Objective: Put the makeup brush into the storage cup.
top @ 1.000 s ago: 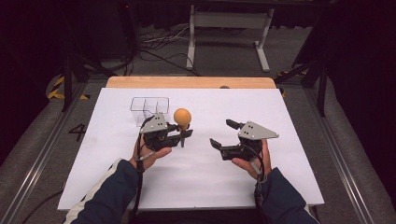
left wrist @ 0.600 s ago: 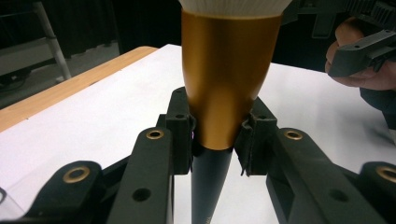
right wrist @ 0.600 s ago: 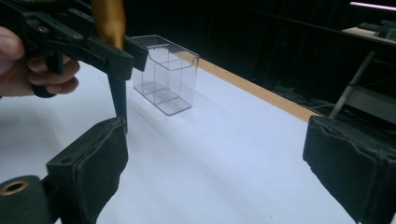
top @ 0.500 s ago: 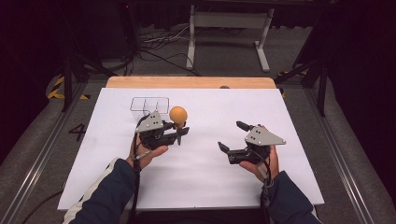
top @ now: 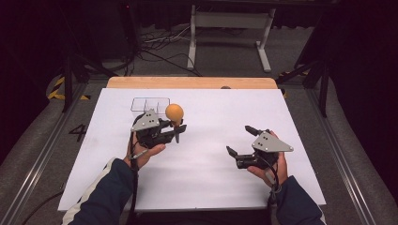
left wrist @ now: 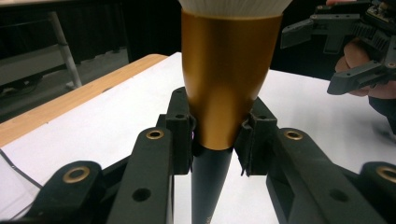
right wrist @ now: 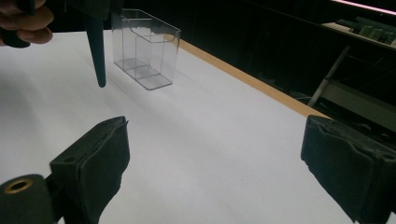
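Left tongs [top: 176, 132], center-left of the high view, are clamped on a makeup brush [top: 174, 112] w/ a gold ferrule, held upright, handle tip just above the white bench [top: 211, 187]. Clear organizer box [top: 149, 104] sits just behind it, upper left. Right tongs [top: 238, 142], lower right, are spread wide apart w/ nothing between them.

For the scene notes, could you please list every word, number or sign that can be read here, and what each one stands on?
"4": a dark figure on the grey floor left of the table's white sheet, high view.
Yellow and black striped marking on the floor beyond it: a sign, no words.
No readable text on the brush, the clear organizer, the left tongs or the right tongs.
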### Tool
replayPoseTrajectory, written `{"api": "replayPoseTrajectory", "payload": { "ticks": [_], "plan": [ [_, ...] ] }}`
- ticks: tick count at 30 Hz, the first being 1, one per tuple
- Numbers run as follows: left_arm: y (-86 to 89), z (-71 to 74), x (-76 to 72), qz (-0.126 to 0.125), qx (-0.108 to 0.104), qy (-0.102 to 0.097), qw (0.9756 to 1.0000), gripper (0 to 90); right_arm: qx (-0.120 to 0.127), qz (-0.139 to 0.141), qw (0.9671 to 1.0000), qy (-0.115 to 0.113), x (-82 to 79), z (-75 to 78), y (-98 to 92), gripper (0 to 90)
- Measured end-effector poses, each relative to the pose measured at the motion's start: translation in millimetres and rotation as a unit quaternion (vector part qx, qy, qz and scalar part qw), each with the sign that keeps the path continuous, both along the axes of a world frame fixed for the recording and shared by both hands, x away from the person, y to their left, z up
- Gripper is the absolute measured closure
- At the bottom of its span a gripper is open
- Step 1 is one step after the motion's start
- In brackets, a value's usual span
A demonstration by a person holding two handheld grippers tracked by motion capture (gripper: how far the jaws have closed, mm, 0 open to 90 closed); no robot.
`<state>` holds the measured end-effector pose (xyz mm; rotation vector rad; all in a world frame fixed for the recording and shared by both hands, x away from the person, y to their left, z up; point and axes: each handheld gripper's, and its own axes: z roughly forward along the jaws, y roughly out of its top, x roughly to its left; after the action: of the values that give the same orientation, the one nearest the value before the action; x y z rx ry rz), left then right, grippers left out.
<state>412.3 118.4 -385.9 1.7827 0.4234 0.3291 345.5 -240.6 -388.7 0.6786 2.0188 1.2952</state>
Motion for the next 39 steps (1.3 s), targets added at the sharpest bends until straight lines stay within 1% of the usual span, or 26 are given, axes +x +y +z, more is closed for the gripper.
{"api": "replayPoseTrajectory", "payload": {
  "ticks": [3, 7, 9, 12, 16, 17, 25, 27, 28, 33, 38, 39],
  "plan": [
    [1.6, 1.1, -0.4, 0.005, -0.004, 0.002, 1.0000, 69.9, 0.000, -0.003, 1.0000, 0.003, -1.1, -1.7, -4.6, 8.3],
    [4.3, 2.7, 0.2, 0.010, -0.006, -0.003, 0.9999, 69.9, -0.004, -0.007, 1.0000, 0.005, -2.7, -4.4, -10.4, 8.6],
    [5.0, 3.1, 0.0, 0.010, -0.006, -0.002, 0.9999, 69.9, -0.004, -0.008, 0.9999, 0.006, -3.0, -4.9, -11.4, 8.6],
    [6.1, 3.8, 0.8, 0.013, -0.008, -0.007, 0.9999, 69.9, -0.004, -0.012, 0.9999, 0.007, -4.2, -7.1, -16.1, 8.5],
    [8.0, 5.9, 0.2, 0.015, -0.006, -0.008, 0.9998, 69.9, -0.003, -0.016, 0.9998, 0.008, -5.0, -9.3, -20.8, 8.5],
    [9.4, 6.9, 0.5, 0.017, -0.007, -0.011, 0.9998, 69.9, -0.003, -0.017, 0.9998, 0.007, -5.5, -9.6, -22.2, 8.5],
    [18.8, 14.5, 3.1, 0.032, -0.019, -0.022, 0.9991, 69.9, 0.012, -0.040, 0.9990, -0.018, -12.3, -9.6, -37.2, 8.5],
    [20.1, 15.6, 3.4, 0.033, -0.020, -0.023, 0.9990, 69.9, 0.015, -0.043, 0.9988, -0.019, -13.4, -9.8, -40.3, 8.6],
    [22.4, 17.5, 4.0, 0.038, -0.023, -0.026, 0.9987, 69.9, 0.016, -0.046, 0.9986, -0.020, -13.8, -9.8, -42.3, 8.5],
    [27.0, 21.2, 6.5, 0.045, -0.026, -0.027, 0.9983, 69.9, 0.018, -0.054, 0.9982, -0.020, -15.9, -9.9, -47.9, 8.5],
    [33.2, 27.2, 13.7, 0.060, -0.028, -0.034, 0.9972, 70.0, 0.021, -0.062, 0.9977, -0.017, -18.3, -12.2, -54.5, 8.5],
    [33.9, 28.1, 15.2, 0.061, -0.028, -0.032, 0.9972, 69.9, 0.021, -0.062, 0.9978, -0.015, -18.7, -12.7, -55.3, 8.5]
  ]
}}
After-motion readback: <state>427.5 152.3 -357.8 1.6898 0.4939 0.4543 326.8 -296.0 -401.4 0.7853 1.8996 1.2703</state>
